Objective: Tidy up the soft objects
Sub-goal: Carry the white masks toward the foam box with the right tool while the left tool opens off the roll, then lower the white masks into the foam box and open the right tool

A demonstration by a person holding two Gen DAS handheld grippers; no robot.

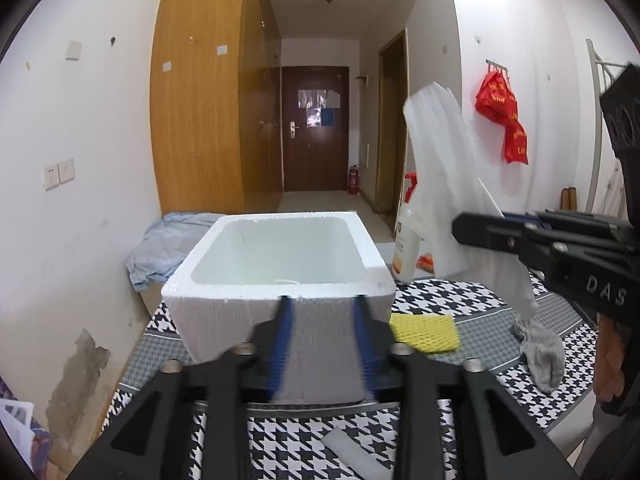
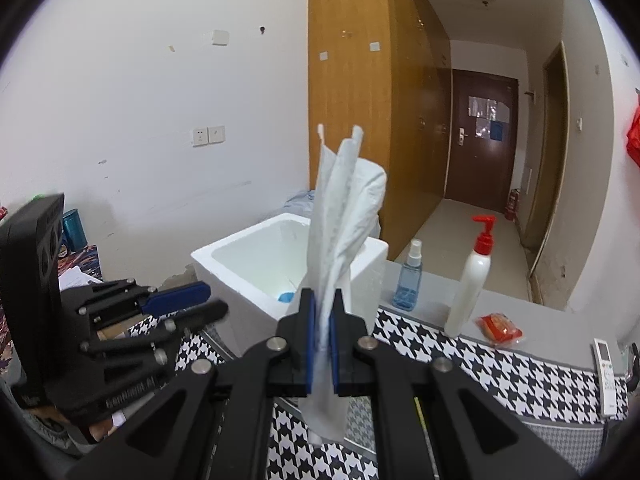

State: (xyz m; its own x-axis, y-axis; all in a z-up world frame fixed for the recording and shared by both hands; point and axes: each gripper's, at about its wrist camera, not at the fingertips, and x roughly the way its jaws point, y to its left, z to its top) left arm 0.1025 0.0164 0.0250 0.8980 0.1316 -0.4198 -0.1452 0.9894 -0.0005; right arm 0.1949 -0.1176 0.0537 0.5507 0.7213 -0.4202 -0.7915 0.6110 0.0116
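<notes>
Lettering reading "DAS" is moulded on the black body of the right gripper point(image 1: 460, 228), as the left wrist view shows it; a line of raised text on the left gripper point(image 2: 208, 300), seen from the right wrist camera, is too blurred to read. Red bags point(image 1: 502, 116) hanging on the wall carry yellow print that cannot be made out.

Jaws of the right gripper are clenched on a white foam sheet point(image 2: 340, 232), which stands up crumpled above the blue pads and hangs below them, held in the air to the right of the foam box point(image 1: 280, 292). Jaws of the left gripper are released, with nothing between them, pointing at the near wall of the box.

That white foam box sits on the houndstooth surface point(image 1: 460, 304); a small blue item point(image 2: 286, 298) lies in its bottom corner, and otherwise its inside looks bare.

On the surface beside the box lie a yellow foam net point(image 1: 426, 332) and a grey sock point(image 1: 540, 356), with another white foam piece point(image 1: 352, 452) nearer the camera. Behind stand a blue spray bottle point(image 2: 410, 280) and a white pump bottle point(image 2: 472, 280) with a red pump, near a red packet point(image 2: 499, 329) and a white remote point(image 2: 605, 376).
</notes>
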